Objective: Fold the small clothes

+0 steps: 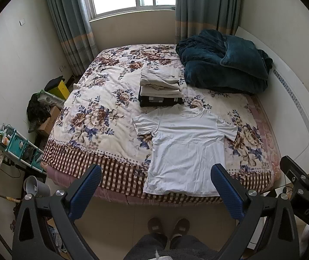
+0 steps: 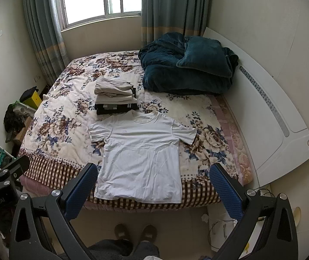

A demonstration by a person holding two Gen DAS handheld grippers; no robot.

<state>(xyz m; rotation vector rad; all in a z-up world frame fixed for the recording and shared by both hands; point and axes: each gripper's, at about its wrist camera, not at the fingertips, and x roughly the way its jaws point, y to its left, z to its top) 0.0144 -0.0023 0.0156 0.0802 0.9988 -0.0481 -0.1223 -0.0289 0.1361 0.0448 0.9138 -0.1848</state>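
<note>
Both sets of jaws stand spread wide and grip nothing: the left gripper (image 1: 156,182) and the right gripper (image 2: 153,181) hang in the air short of the near edge of the bed (image 1: 94,169), above the tiled floor, touching no cloth at all. The person holding them stands at the foot of the bed, slippers (image 1: 168,227) just visible below. That stance makes sense to me, since the white T-shirt (image 1: 184,149) lies flat and face up right in front of them, hem at the near edge, collar pointing away toward the window, both short sleeves spread out to the sides. It looks laid out on purpose, smoothed enough that a fold can start, with each gripper roughly lined up with one side of the shirt. Just beyond the collar, nearly touching it, sits a stack of folded clothes (image 1: 161,90), pale pieces on top of a dark one, which I take as the place a finished garment goes. Further back and to the right a dark teal blanket (image 1: 223,65) is heaped out of the way near the white headboard (image 1: 293,99). My guess is this shirt's folding has not begun; the grippers must first come down to the fabric.
</note>
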